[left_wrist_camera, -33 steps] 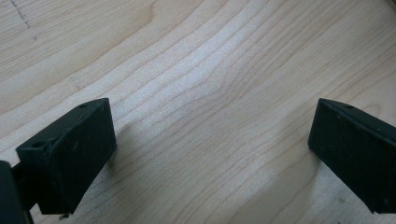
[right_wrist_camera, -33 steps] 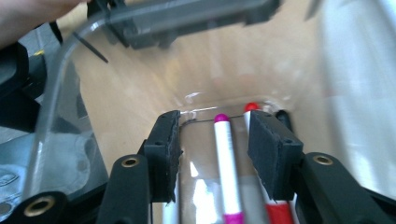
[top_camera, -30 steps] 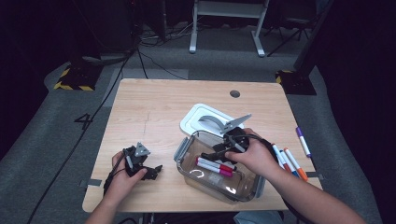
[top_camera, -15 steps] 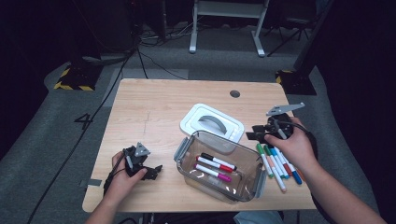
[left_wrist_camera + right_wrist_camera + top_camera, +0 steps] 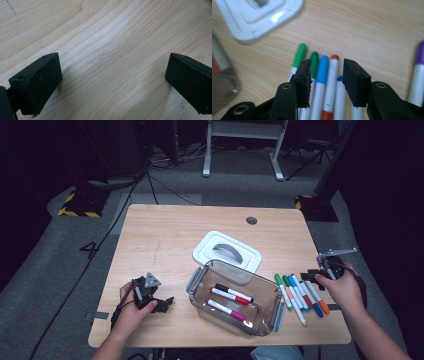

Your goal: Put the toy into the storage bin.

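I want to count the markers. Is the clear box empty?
Not empty. The clear box holds three markers, and its white lid lies off beside it on the table.

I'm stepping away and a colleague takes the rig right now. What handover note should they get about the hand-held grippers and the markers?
Left hand-held gripper: jaws wide open, empty, low over bare table left of the clear container.
Right hand-held gripper: above the row of loose markers right of the container; jaws have just been closing and stand partly open, nothing gripped. The light blue marker and the orange-capped one lie under the gap.
Done: three markers in the container, one black-capped, one red, one pink.
Left: the loose markers by the container. The white lid lies beside it, off.
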